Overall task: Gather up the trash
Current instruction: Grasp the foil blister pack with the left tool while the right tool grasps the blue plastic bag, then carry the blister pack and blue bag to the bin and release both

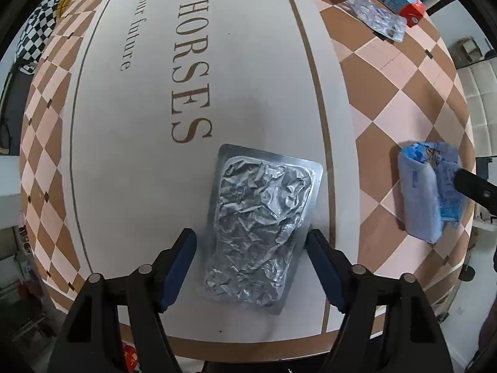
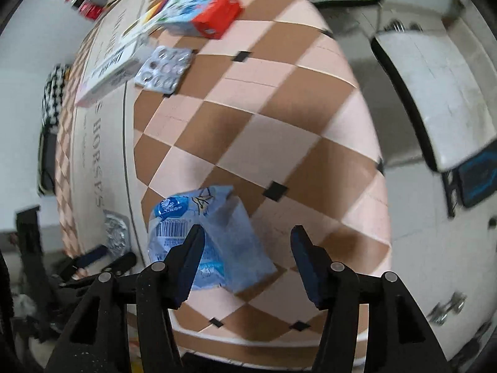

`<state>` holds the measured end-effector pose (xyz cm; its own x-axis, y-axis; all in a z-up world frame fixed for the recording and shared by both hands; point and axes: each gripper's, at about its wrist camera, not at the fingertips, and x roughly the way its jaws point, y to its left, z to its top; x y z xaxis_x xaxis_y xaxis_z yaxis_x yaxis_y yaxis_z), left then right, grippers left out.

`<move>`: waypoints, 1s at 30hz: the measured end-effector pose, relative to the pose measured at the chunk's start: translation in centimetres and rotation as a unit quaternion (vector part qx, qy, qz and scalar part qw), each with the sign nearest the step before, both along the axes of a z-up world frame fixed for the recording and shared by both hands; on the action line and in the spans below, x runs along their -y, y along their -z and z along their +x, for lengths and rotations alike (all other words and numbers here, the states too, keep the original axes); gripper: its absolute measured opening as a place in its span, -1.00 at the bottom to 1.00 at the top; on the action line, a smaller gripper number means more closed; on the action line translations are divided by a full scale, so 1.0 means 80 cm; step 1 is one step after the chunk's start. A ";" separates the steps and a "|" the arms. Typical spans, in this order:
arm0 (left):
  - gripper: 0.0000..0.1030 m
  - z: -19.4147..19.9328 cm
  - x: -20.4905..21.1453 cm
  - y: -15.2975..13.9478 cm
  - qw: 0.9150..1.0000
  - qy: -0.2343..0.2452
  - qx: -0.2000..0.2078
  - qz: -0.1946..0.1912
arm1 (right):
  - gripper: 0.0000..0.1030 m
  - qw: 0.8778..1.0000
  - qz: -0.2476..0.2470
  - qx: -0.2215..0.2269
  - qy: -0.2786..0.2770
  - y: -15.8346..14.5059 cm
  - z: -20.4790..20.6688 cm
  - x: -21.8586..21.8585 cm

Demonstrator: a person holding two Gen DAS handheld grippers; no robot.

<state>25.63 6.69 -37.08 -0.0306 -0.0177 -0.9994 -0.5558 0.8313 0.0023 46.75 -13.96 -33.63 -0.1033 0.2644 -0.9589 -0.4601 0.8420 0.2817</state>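
My left gripper is spread wide, one finger on each side of the foil pack, which lies flat on the white middle of the table. Neither pad clearly touches it; the right pad sits just beside its edge.

My right gripper is also wide apart and holds nothing. Its left finger overlaps the crumpled blue wrapper, lying on the checkered part near the table's near edge; I cannot tell whether it touches. The right finger is over bare checks.

At the far side lie a blister pack, a red and blue box and a white box.
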 end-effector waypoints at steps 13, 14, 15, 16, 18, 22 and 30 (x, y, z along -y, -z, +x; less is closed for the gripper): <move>0.24 -0.028 0.025 -0.073 0.998 0.002 0.038 0.056 | -0.78 0.999 0.005 0.034 0.004 -0.032 -0.043 -0.004; 0.24 -0.035 0.025 -0.085 0.997 -0.005 0.048 0.057 | -0.78 0.999 0.007 0.036 0.005 -0.038 -0.050 -0.001; 0.24 -0.049 0.033 -0.096 0.997 -0.009 0.056 0.057 | -0.79 0.999 0.010 0.039 0.005 -0.044 -0.058 0.000; 0.24 -0.060 0.034 -0.109 0.996 -0.013 0.066 0.060 | -0.79 0.999 0.012 0.041 0.006 -0.050 -0.065 0.002; 0.24 -0.079 0.037 -0.129 0.994 -0.016 0.084 0.064 | -0.79 0.999 0.019 0.048 0.009 -0.063 -0.083 0.009; 0.24 -0.118 0.045 -0.162 0.990 -0.013 0.123 0.073 | -0.79 0.997 0.034 0.066 0.020 -0.094 -0.140 0.027; 0.24 -0.230 0.062 -0.160 0.987 0.016 0.149 0.052 | -0.79 0.996 0.031 0.071 0.054 -0.111 -0.299 0.078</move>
